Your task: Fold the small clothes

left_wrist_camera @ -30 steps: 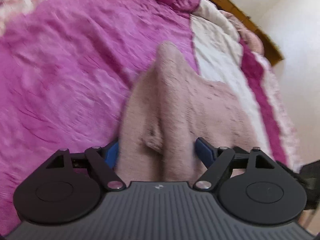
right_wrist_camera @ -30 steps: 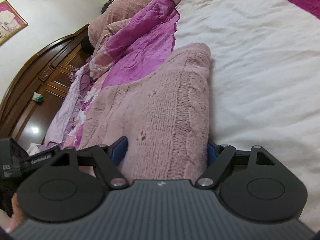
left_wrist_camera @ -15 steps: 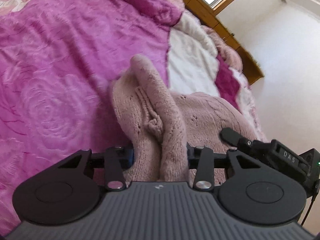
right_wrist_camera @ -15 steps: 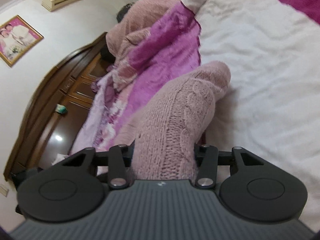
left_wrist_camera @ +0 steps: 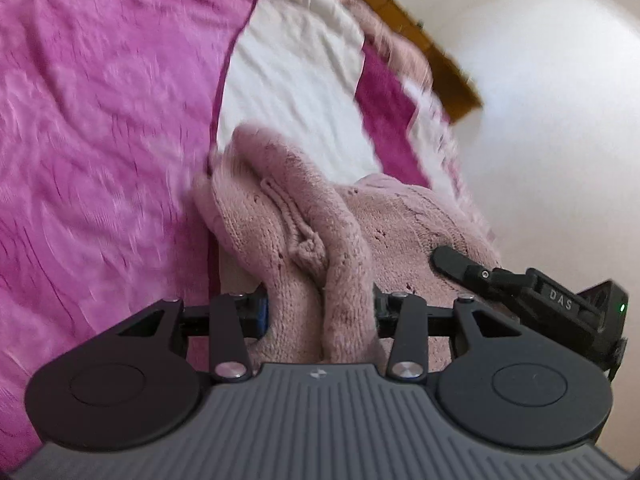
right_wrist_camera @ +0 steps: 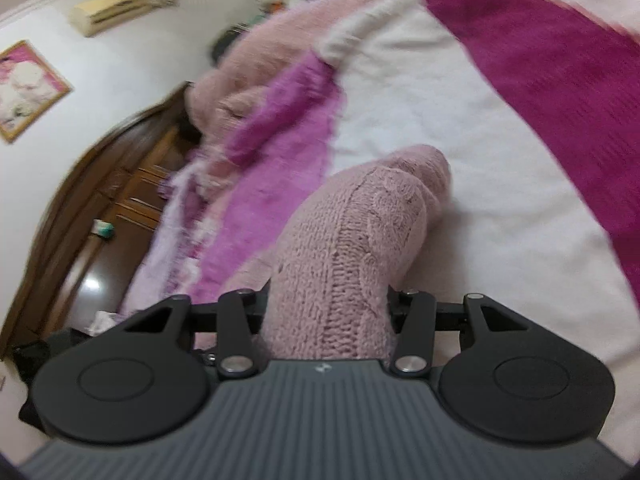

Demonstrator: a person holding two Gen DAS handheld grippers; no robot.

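Pink knit is bunching between both sets of fingers — the left gripper (left_wrist_camera: pixel 320 308) is pinching a thick fold of the sweater (left_wrist_camera: pixel 304 240), the right gripper (right_wrist_camera: pixel 326 312) is clamping another bunch (cable-knit side showing). Beyond, the sweater is trailing down onto the bed (right_wrist_camera: pixel 460 120) — magenta-and-white bedding.

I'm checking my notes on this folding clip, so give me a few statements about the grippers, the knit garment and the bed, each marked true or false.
1. The left gripper is shut on the pink knit sweater. True.
2. The right gripper is open and holds nothing. False: it is shut on a bunched part of the sweater.
3. The sweater is blue. False: it is pale pink.
4. The bedspread has magenta and white areas. True.
5. A framed picture hangs on the wall in the right wrist view. True.
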